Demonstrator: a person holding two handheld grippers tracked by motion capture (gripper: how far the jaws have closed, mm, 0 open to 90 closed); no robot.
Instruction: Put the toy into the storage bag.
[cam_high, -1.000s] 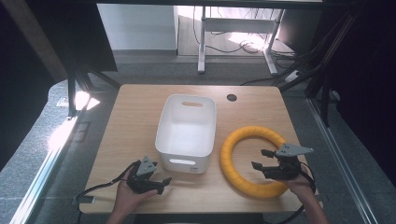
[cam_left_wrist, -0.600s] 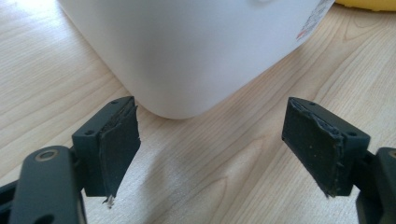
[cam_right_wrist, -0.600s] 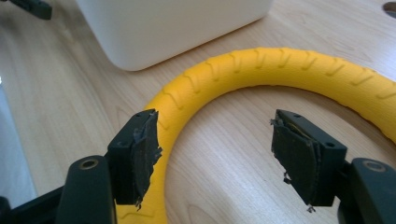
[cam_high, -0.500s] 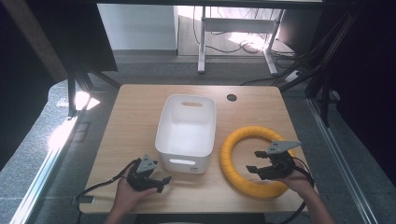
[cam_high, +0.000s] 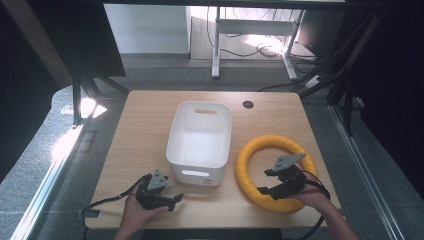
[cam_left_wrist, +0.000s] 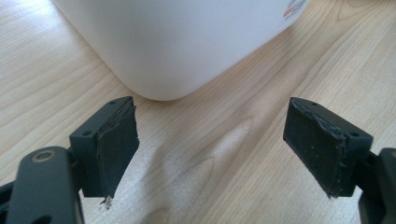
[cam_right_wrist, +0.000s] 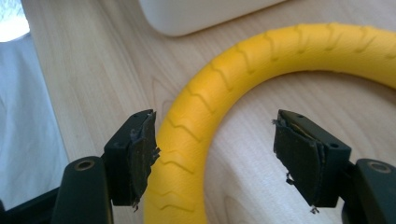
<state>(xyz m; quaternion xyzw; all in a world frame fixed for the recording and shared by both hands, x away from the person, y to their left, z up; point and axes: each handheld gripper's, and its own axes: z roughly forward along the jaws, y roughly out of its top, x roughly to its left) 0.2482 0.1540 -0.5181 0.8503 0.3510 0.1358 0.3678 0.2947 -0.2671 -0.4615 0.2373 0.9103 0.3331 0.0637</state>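
Observation:
A yellow ridged ring (cam_high: 250, 159) lies flat on the right of the wooden table (cam_high: 145, 120). My right gripper (cam_high: 264, 181) is open at the ring's near-left arc. In the right gripper view its jaws straddle the ring's band (cam_right_wrist: 280, 51), which lies against the left jaw, and the gripper (cam_right_wrist: 215, 158) holds nothing. A white plastic bin (cam_high: 200, 135) stands empty in the middle of the table. My left gripper (cam_high: 175, 201) rests open near the front edge, pointing at the bin's near corner (cam_left_wrist: 177, 37), with bare wood between the jaws of this gripper (cam_left_wrist: 210, 149).
A small round hole (cam_high: 248, 104) sits in the table's far right part. The left gripper's cable (cam_high: 100, 206) trails off the front left edge. Bare wood lies left of the bin. Desk legs and cables stand on the floor beyond the table.
My right gripper has moved left over the ring, and its jaws now straddle the near-left band. The left gripper has barely shifted.

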